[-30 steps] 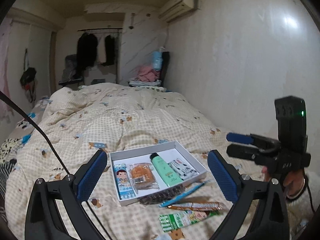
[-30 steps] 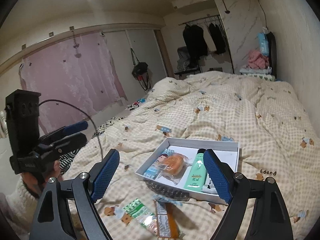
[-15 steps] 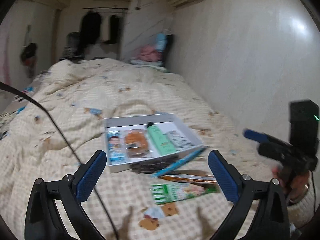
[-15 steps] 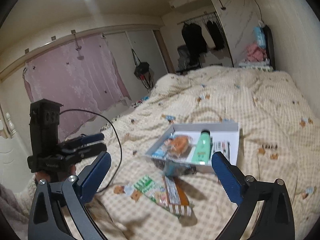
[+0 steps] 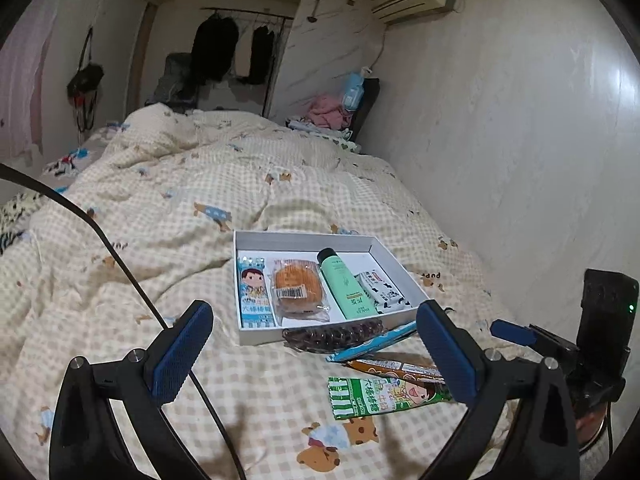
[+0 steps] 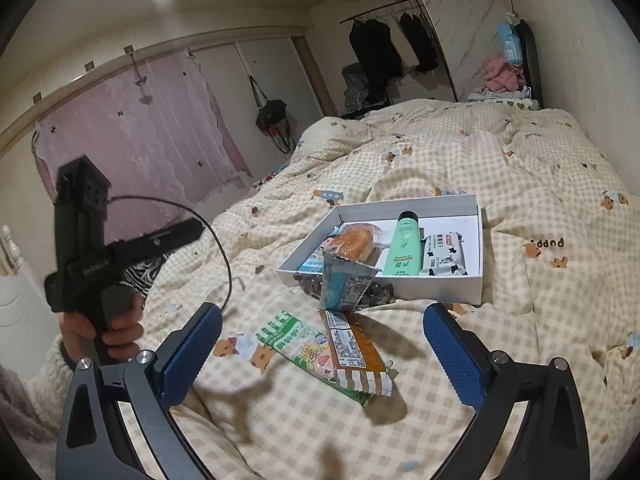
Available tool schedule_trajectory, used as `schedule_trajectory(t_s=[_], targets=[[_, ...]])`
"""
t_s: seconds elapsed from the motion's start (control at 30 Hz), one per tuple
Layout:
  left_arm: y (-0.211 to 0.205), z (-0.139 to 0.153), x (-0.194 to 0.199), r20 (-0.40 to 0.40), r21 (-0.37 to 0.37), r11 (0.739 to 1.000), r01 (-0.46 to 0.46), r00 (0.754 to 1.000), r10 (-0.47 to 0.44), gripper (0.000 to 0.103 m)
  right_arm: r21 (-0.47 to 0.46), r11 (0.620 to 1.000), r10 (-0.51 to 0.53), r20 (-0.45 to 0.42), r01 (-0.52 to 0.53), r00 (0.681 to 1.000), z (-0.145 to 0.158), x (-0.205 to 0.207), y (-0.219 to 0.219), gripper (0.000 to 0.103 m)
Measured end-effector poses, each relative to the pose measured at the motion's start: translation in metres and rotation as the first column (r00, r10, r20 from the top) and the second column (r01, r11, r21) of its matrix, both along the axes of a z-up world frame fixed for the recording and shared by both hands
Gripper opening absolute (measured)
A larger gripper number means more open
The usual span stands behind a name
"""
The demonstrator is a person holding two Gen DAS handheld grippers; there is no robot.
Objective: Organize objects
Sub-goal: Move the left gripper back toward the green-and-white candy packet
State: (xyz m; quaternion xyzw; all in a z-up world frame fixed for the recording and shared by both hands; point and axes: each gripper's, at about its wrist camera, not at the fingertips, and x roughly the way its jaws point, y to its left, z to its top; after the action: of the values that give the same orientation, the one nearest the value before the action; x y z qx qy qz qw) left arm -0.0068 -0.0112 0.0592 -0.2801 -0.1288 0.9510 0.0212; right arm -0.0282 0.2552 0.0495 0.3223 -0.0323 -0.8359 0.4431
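From the left wrist view, the left tongs (image 5: 312, 352) hang spread wide above the bed (image 5: 168, 208), with nothing between the blue pads. A white box (image 5: 304, 238) lies on the checked quilt just beyond them. Inside it, from left to right, sit a blue cartoon packet (image 5: 254, 294), a wrapped bun (image 5: 297, 290), a green tube (image 5: 346, 284) with a black cap, and a white cow-print pack (image 5: 382, 286). Against the box's near wall rests a dark hair claw (image 5: 334, 334), and a blue packet (image 5: 372, 342) leans beside it. Nearer the tongs lie a brown-orange snack bar (image 5: 394, 367) and a green striped packet (image 5: 376, 396), touching each other. The right tongs show at the right edge, held by a hand that is mostly hidden. A black cable (image 5: 120, 268) crosses the quilt on the left.

From the right wrist view, the right tongs (image 6: 322, 350) are spread wide over the quilt, gripping nothing. The green striped packet (image 6: 304, 344) and the brown-orange snack bar (image 6: 354, 346) lie between the pads' line of sight, the bar overlapping the packet. Beyond them the blue packet (image 6: 346, 284) stands propped against the white box (image 6: 440, 288), with the hair claw (image 6: 380, 292) partly hidden behind it. The left hand (image 6: 102, 330) grips the other tool's handle at the left; from here one cannot tell how its tongs stand.
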Motion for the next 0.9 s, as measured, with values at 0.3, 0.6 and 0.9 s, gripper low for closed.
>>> schedule_trajectory(t_s=[0.3,0.6,0.9], targets=[[0.028,-0.003,-0.001,0.007,-0.109,0.983,0.148,0.989,-0.148,0.102,0.048,0.999,-0.001,-0.022,0.003,1.000,-0.010,0.008,-0.012,0.101],[0.034,-0.015,-0.007,0.067,-0.105,0.982,0.158,0.986,-0.152,0.102,0.058,0.998,-0.031,-0.028,0.033,0.999,-0.014,0.009,-0.012,0.101],[0.041,-0.032,-0.002,0.084,-0.128,0.985,0.117,0.991,-0.107,0.103,0.064,0.995,-0.069,-0.064,0.073,0.996,-0.021,0.018,-0.009,0.101]])
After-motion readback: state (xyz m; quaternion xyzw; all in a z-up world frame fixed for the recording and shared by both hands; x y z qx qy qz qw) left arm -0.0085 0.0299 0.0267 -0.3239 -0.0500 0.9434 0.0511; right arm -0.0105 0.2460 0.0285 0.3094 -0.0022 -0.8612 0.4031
